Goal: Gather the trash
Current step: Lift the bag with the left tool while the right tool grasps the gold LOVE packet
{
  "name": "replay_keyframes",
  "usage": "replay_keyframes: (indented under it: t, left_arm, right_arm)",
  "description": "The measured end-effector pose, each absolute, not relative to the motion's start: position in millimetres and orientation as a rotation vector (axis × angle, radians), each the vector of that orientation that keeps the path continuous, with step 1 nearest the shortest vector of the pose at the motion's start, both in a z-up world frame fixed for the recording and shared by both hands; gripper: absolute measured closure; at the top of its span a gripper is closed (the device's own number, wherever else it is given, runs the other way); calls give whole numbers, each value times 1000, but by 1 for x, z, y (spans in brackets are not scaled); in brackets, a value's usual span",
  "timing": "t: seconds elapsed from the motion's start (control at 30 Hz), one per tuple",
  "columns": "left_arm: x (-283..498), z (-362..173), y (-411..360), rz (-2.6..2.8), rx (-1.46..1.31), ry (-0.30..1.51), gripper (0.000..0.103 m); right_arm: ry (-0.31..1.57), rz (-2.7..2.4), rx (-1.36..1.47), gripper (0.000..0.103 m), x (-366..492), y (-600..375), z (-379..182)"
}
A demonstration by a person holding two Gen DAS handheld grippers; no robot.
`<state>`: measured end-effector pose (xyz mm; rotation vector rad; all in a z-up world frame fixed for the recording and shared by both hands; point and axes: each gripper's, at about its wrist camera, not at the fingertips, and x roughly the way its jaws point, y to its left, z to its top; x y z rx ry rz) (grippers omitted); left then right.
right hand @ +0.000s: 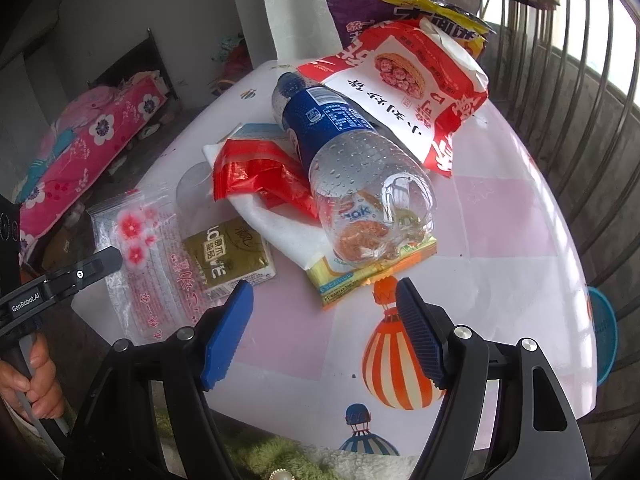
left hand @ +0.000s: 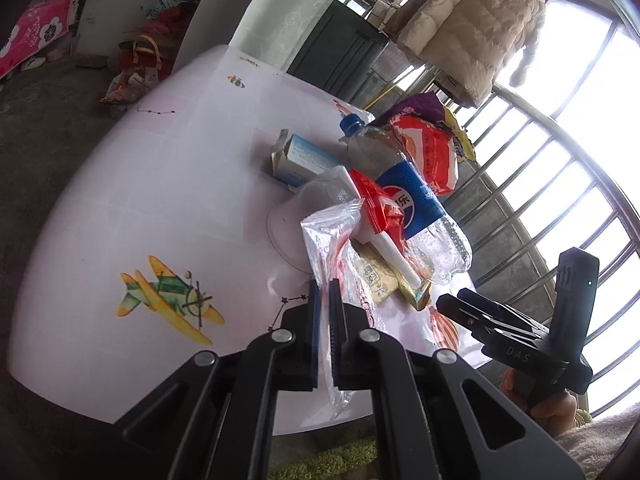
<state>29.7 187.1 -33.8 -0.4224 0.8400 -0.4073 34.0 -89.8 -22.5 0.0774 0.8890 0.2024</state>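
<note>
A heap of trash lies on the round table (left hand: 160,200). My left gripper (left hand: 325,292) is shut on the near edge of a clear plastic bag with red print (left hand: 332,232); the bag (right hand: 152,248) lies at the table's left edge in the right wrist view. Behind it lie a Pepsi bottle (right hand: 344,148), a red wrapper (right hand: 256,176), a gold-green packet (right hand: 230,252), an orange-yellow wrapper (right hand: 360,276) and a red-and-white snack bag (right hand: 416,92). My right gripper (right hand: 324,304) stands open just short of the orange-yellow wrapper, with only tablecloth between its blue pads.
A blue-white carton (left hand: 304,156) and a clear cup (left hand: 304,208) sit behind the heap, with a purple-yellow bag (right hand: 400,12) at the back. A metal railing (right hand: 560,120) runs along the right. A teal object (right hand: 604,332) is beyond the table's right edge.
</note>
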Motion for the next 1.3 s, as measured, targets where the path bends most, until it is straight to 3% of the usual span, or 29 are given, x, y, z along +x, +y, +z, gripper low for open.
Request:
replay_keyframes:
  t: [1.3]
  left_arm:
    - [50, -58, 220, -250, -425, 881, 99]
  right_arm:
    - [1024, 417, 31, 25, 93, 5, -42]
